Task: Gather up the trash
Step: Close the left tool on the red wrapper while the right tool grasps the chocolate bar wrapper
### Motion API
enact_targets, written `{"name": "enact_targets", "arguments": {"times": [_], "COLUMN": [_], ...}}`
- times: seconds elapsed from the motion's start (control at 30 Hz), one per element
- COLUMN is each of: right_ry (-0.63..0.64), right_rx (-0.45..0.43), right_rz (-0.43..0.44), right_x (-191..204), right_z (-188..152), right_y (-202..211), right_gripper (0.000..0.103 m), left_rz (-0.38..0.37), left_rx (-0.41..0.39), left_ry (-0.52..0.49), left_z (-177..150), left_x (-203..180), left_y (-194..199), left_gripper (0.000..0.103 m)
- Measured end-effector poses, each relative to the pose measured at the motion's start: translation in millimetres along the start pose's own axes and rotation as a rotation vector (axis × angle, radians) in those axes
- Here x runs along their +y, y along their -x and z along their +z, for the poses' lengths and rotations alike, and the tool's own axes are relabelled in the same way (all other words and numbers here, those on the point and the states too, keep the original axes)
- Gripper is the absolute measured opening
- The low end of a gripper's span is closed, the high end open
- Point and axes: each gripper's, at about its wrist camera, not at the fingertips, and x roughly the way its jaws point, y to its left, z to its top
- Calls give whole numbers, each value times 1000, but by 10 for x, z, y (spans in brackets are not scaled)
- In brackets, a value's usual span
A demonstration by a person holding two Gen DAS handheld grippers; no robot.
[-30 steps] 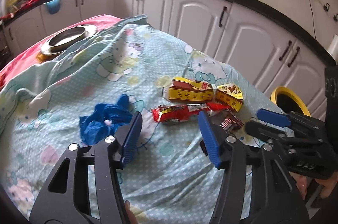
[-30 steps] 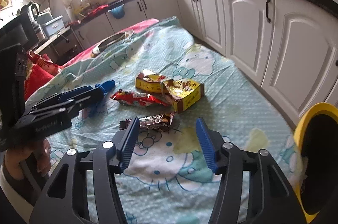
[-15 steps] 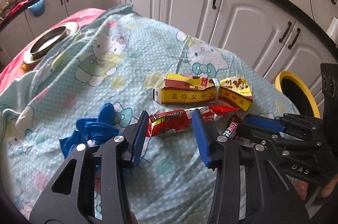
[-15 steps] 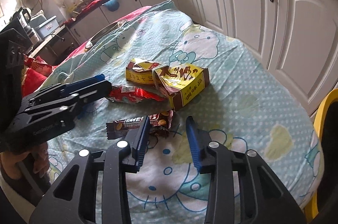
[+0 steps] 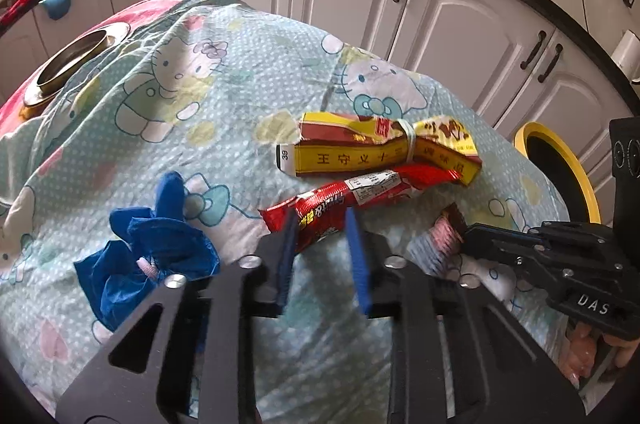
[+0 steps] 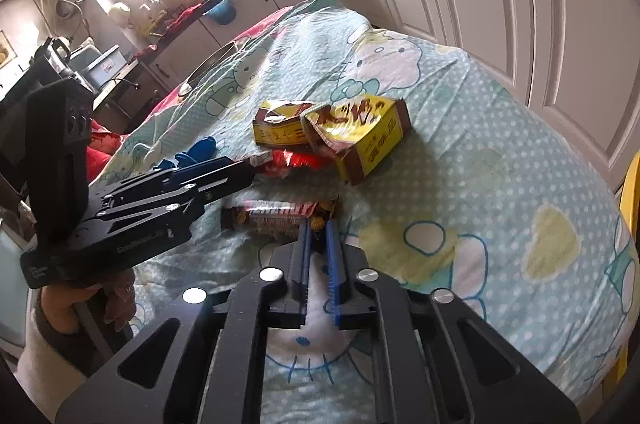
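A red snack wrapper (image 5: 372,185) lies on the cartoon-print cloth (image 5: 200,95). My left gripper (image 5: 320,224) is closing on its near end, and the blue pads touch the wrapper on both sides. Just right of it lies a brown chocolate-bar wrapper (image 6: 272,216), with my right gripper (image 6: 316,228) shut on its right end. In the left wrist view the right gripper (image 5: 466,234) comes in from the right onto that brown wrapper (image 5: 442,232). Behind both wrappers lie two crushed yellow cartons (image 5: 360,151).
A crumpled blue glove (image 5: 152,248) lies left of the left gripper. A yellow-rimmed bin (image 5: 560,159) stands beyond the table's right edge. A metal bowl (image 5: 76,57) sits at the far left. White cabinets (image 5: 460,35) run close behind the table.
Both grippers came down and forward onto the wrappers and their jaws narrowed from wide open. The left now pinches the red wrapper, the right the brown one.
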Motion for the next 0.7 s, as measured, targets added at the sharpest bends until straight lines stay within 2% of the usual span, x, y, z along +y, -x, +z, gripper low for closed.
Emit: {"name": "enact_targets", "arguments": {"times": [0.03,0.13,0.2,0.57,0.63,0.7], "right_ry": [-3,5,10,20,21,22], "right_rx": [-2,-4,-7,-42,-50,-58], "right_rz": [0,3,4,0,1,5], "right_x": [-3,13,22,13,1,-12], "right_z": [-15,-51,-63,-109,-118,-128], "right_y": [19,70,98,358,421,496], "right_gripper": [1,1,1,1,1,1], "left_rz": [-3,-8,-13,-12,-33,-73], "left_rx": [2,5,8,-30,-34,-28], "left_ry": [1,9,18,37,64,101], "left_z": [-9,-44,-74,-182,-159,-127], "left_x": [-4,-3,8,9,53,92], "left_y": [-3,-6,1,218,239,227], "left_gripper": [11,8,0,0,4,16]}}
